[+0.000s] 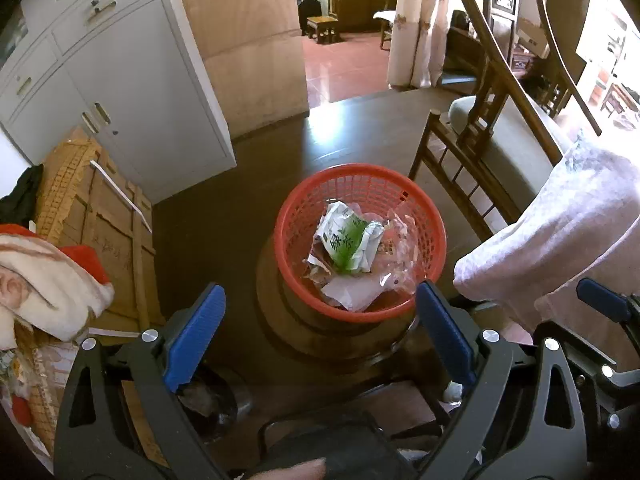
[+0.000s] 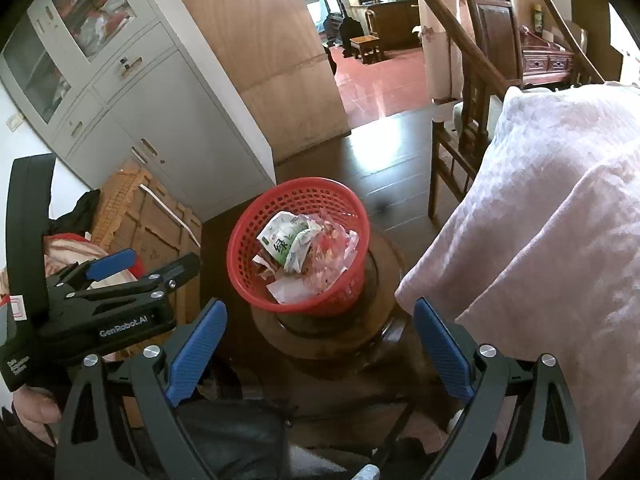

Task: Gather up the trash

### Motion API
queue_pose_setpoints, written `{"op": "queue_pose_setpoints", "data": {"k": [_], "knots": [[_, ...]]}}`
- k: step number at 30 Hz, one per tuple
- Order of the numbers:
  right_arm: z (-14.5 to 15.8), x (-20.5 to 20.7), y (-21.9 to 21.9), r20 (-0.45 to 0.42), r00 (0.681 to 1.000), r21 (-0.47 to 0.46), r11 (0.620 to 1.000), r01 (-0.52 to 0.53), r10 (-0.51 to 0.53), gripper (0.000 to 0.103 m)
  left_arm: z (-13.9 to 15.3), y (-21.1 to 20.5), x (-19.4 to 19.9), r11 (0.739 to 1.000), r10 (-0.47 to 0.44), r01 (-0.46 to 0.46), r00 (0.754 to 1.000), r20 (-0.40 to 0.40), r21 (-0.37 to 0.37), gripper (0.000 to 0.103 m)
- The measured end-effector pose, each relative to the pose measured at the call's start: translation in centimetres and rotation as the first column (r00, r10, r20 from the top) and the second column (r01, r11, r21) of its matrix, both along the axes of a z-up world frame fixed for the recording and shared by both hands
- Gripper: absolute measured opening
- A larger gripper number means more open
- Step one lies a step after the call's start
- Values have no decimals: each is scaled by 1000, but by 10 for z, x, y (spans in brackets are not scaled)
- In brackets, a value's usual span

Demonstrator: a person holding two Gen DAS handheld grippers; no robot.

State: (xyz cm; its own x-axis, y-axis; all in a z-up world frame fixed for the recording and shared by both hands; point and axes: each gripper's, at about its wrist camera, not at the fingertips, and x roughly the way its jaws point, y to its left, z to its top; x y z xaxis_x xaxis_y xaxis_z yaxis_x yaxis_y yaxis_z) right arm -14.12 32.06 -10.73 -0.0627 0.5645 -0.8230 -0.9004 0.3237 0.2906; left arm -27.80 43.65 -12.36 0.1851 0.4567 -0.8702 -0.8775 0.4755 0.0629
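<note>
1. At far left a blanket [image 1: 44, 280] is lying beside a cardboard box [image 1: 108, 216], and behind them a grey cabinet [image 1: 132, 92] is standing against the wall.
2. The left gripper [image 1: 320, 332] is hanging with its jaws wide apart and nothing between them; the right wrist view is showing it from the side [image 2: 156, 264], a hand [image 2: 34, 404] gripping its handle.
3. In the middle one red basket [image 1: 296, 216] is sitting upright, mouth up, on a round dark stool [image 1: 280, 332], ahead of both grippers and apart from them.
4. Trash is filling the basket: one green-and-white wrapper [image 1: 348, 236] is lying with its long axis tilted from upper left to lower right, one white paper [image 1: 352, 296] is lying at the near rim, and clear plastic [image 1: 396, 244] is crumpled to the right; how many plastic pieces, I cannot tell.
5. The right gripper [image 2: 320, 344] is likewise held wide and empty.
6. At right a pink cloth [image 2: 540, 240] is draping close beside the stool, crowding that side, and one wooden chair [image 1: 472, 152] is standing behind it.
</note>
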Motion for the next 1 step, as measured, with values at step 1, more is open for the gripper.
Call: {"op": "queue_pose_setpoints", "data": {"k": [1], "knots": [[0,0,0,2,1000,-1,1000,-1,1,93,0,0,0,1000,2,-2,1000,0,0,92]]}}
